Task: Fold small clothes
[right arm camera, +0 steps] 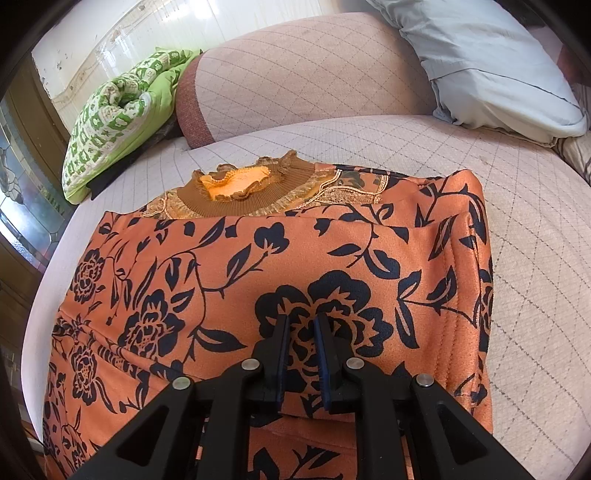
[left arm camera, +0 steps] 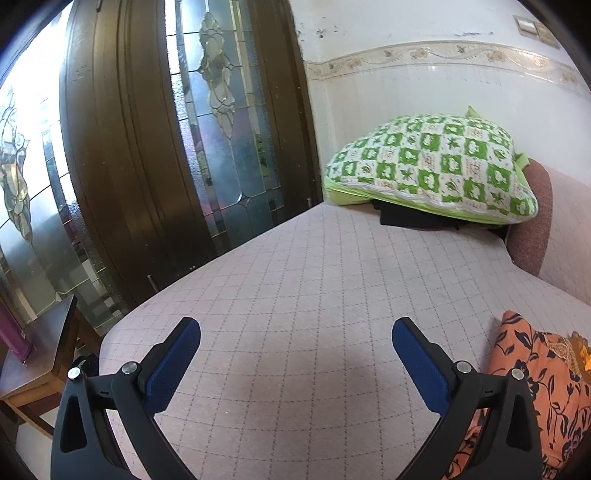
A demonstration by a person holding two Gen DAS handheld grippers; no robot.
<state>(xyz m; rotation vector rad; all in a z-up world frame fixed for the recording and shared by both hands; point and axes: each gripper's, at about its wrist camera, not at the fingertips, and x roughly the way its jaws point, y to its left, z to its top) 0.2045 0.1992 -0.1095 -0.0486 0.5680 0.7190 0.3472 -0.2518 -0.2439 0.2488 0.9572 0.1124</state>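
Home (sofa point(left arm camera: 295, 266), pillows, glazed door)

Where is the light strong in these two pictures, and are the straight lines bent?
Left wrist view: daylight through the glass door washes out the top left; the door frame curves. Right wrist view: the wall behind is overexposed, and the sofa grid lines bow near the edges.

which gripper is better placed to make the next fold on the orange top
Right, probably. The right gripper sits nearly shut over the orange top; the left gripper is open over bare sofa.
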